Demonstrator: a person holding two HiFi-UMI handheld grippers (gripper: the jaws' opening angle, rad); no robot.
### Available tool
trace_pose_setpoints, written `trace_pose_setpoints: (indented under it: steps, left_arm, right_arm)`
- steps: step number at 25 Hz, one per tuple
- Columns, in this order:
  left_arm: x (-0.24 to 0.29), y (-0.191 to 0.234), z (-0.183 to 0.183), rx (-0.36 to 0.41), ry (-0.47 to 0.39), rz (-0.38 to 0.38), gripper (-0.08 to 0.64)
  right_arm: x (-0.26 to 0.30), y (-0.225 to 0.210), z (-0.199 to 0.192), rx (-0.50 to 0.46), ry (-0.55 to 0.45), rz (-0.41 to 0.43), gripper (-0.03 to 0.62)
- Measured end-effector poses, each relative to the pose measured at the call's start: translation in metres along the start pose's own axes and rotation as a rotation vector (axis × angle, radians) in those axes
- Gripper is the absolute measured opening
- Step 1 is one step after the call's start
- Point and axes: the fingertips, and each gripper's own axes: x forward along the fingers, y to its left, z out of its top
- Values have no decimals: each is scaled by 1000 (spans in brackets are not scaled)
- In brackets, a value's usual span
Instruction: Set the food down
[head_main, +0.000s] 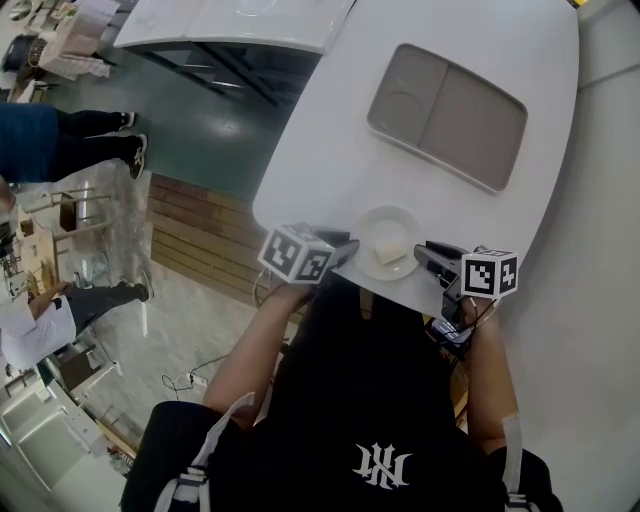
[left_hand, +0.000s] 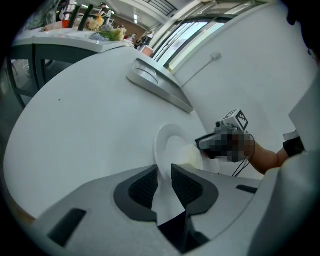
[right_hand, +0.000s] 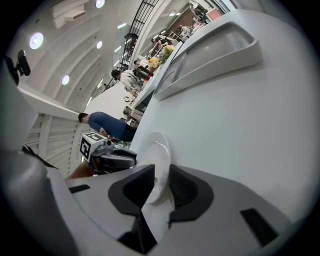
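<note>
Two-sided grip, left tool (head_main: 349, 251), right tool (head_main: 426, 252) angled down, clamping plate (head_main: 371, 223)

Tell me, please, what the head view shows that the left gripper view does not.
Only the head view shows the left gripper from outside, the holder's black top, the wooden flooring and a bystander's legs. Only the left gripper view shows that gripper's pads clamped on the rim of the plate. Both show the plate with its pale food, the right gripper at the opposite rim, the grey tray and the white table.
</note>
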Motion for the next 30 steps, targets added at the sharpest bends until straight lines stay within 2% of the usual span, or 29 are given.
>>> trace_pose_setpoints:
  steps: [3, 9, 19, 26, 30]
  left_arm:
    - [1, 3, 0, 19, 8, 18, 62]
    - [-4, 6, 12, 59, 14, 23, 43]
    - [-9, -12, 56, 127, 6, 0, 42]
    - [1, -33, 119, 203, -5, -20, 43]
    - [5, -43, 141, 251, -12, -36, 43]
  right_arm:
    - [1, -5, 0, 15, -10, -24, 34]
    - [1, -2, 13, 23, -54, -27, 28]
    - [-27, -1, 44, 179, -155, 24, 28]
    - [-69, -7, 95, 216, -216, 17, 28]
    - [-86, -12, 108, 219, -258, 0, 28]
